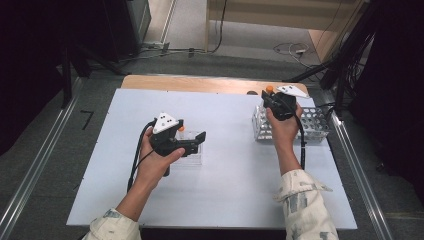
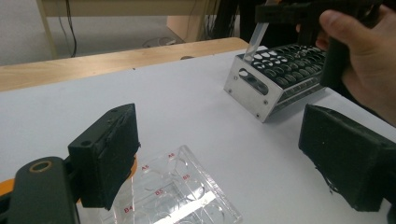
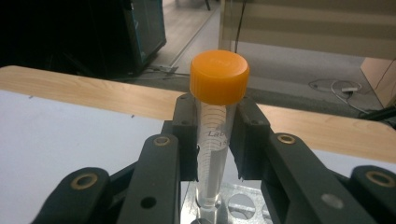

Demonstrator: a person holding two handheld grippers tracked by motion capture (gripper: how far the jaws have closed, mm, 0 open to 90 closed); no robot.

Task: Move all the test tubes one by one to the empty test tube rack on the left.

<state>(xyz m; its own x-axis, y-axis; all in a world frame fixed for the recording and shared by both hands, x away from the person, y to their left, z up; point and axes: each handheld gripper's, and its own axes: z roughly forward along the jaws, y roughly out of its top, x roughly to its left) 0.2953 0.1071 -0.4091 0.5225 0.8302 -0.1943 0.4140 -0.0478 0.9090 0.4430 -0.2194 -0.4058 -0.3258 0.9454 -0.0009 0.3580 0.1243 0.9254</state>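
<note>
Black jaws of the right gripper clamp a clear tube with an orange cap, upright, its base just above the metal rack holes. Left gripper hangs wide over a clear well plate on the surface.

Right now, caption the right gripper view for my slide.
Right gripper holds an orange-capped tube upright above the metal rack.

The left hand held the left gripper low over the table, and its two black jaws stood wide apart with nothing between them. The right hand was stretched farther forward and held the right gripper upright, its jaws pressed closed from both sides.
</note>
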